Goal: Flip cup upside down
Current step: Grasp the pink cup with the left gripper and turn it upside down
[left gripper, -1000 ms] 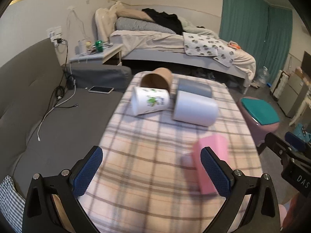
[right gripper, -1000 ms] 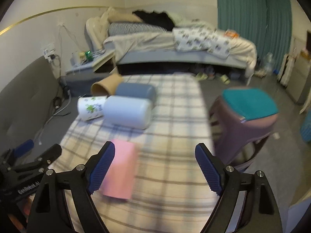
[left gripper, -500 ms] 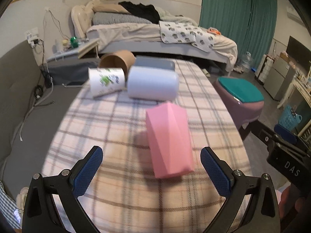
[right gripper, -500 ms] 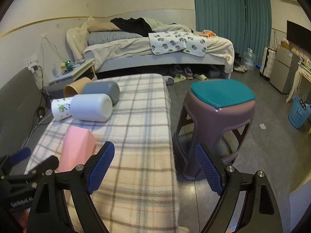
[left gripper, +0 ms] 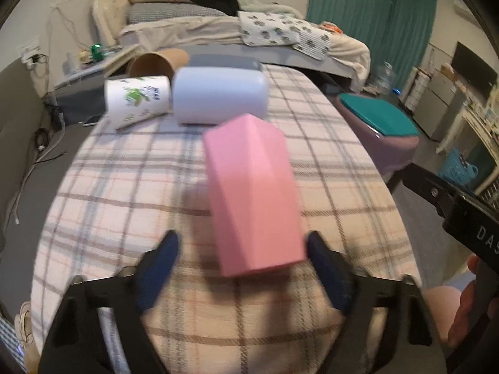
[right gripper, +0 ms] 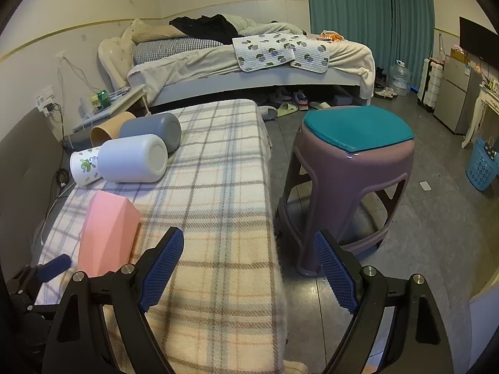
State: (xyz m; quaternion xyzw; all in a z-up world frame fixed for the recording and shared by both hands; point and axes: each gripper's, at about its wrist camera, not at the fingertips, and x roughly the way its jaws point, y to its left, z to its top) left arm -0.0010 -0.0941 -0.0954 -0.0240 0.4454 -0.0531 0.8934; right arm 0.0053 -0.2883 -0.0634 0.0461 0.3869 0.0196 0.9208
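A pink faceted cup (left gripper: pixel 254 198) lies on its side on the plaid-covered table (left gripper: pixel 131 187), its near end between the open fingers of my left gripper (left gripper: pixel 246 268), not touching either pad. It also shows in the right wrist view (right gripper: pixel 106 233) at the lower left. My right gripper (right gripper: pixel 249 268) is open and empty, hovering over the table's right edge, to the right of the pink cup. Further back lie a white cup (left gripper: pixel 218 96), a grey cup (right gripper: pixel 152 131), a floral paper cup (left gripper: pixel 137 101) and a brown paper cup (left gripper: pixel 156 62), all on their sides.
A purple stool with a teal seat (right gripper: pixel 352 162) stands on the floor right of the table. A grey sofa (left gripper: pixel 18 118) runs along the left. A bed (right gripper: pixel 249 62) and a nightstand (right gripper: pixel 109 103) stand behind. A blue basket (right gripper: pixel 482 162) is far right.
My left gripper has moved forward, so the pink cup's near end now sits between its open fingers. My right gripper has swung right, toward the table's edge and the stool.
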